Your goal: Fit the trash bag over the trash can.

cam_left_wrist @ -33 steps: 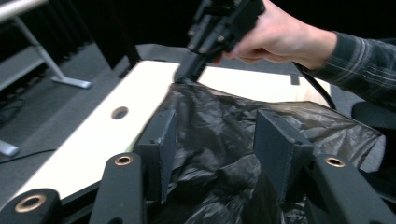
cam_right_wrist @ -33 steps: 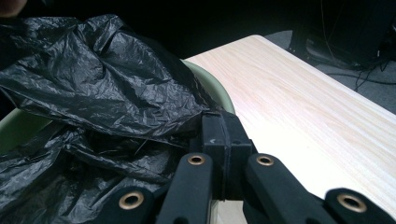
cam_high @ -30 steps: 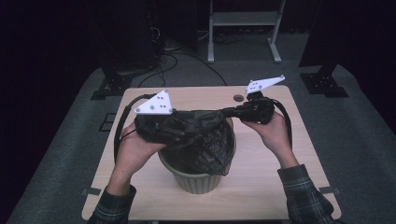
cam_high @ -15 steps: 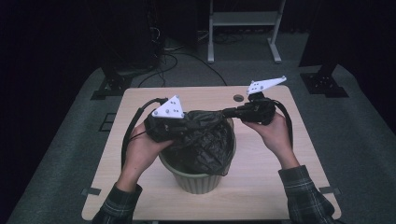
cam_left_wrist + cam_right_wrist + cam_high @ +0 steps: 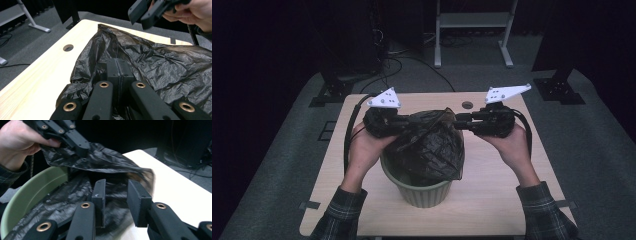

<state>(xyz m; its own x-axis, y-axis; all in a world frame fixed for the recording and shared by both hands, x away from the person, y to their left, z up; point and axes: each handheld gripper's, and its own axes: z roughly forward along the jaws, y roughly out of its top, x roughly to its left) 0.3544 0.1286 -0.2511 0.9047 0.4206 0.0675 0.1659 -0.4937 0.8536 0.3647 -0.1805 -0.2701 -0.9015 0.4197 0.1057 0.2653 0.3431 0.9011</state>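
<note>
A pale green bin (image 5: 422, 192) stands on the wooden table (image 5: 512, 200), with a crumpled black plastic bag (image 5: 432, 145) bunched over its mouth. My left gripper (image 5: 409, 120) is at the bag's left top edge and shut on a fold of it; in its own view its jaws (image 5: 119, 72) meet with the bag (image 5: 155, 62) gathered around them. From the right, my right gripper (image 5: 459, 121) points at the bag. Its jaws (image 5: 116, 192) have just been opening and stand apart, with the bag (image 5: 100, 160) lying beyond them and nothing pressed between the pads.
A small round hole (image 5: 467, 105) sits in the table near its far edge. Dark carpet surrounds the table, with a white stand (image 5: 472, 30) and black equipment behind. Both forearms, in plaid sleeves, come in beside the bin. Bare tabletop (image 5: 175, 185) lies to the right of the bin.
My left gripper has moved right over the bin and closed on the bag's edge. The right gripper's jaws have parted and let go of the bag; that hand stayed put.
</note>
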